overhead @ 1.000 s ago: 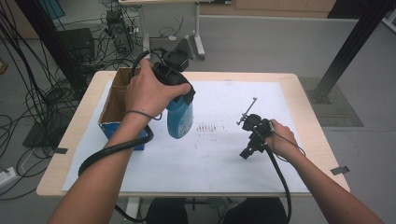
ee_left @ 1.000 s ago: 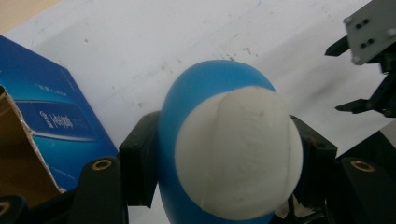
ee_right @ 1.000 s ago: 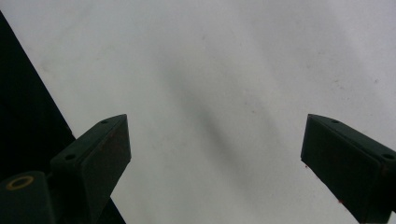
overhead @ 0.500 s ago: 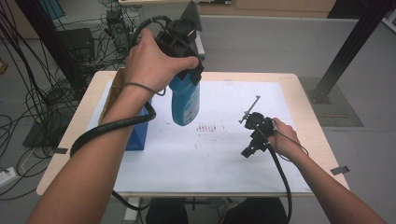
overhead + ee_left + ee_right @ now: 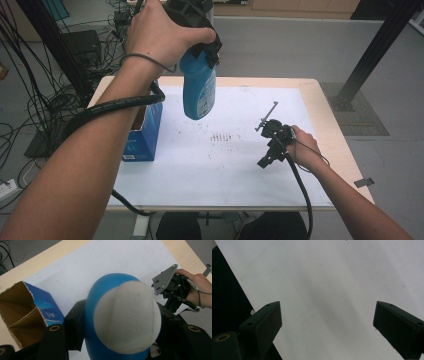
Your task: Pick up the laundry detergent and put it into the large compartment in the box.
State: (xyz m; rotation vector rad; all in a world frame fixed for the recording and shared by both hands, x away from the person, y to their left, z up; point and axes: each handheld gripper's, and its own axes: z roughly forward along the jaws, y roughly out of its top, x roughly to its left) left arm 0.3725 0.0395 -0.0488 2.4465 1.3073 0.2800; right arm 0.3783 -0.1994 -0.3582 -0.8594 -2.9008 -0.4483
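Underneath, a white sheet (image 5: 200, 165) covers the wooden table (image 5: 330, 130)

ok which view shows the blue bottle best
The high view: the blue bottle hangs full-length above the table, its top gripped in the left gripper. The left gripper view gives just its white cap end between the jaws. The right gripper view looks at the white sheet.

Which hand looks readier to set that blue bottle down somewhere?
Left, probably: the left gripper already clamps the blue bottle in the air. The right gripper rests open over the white sheet.
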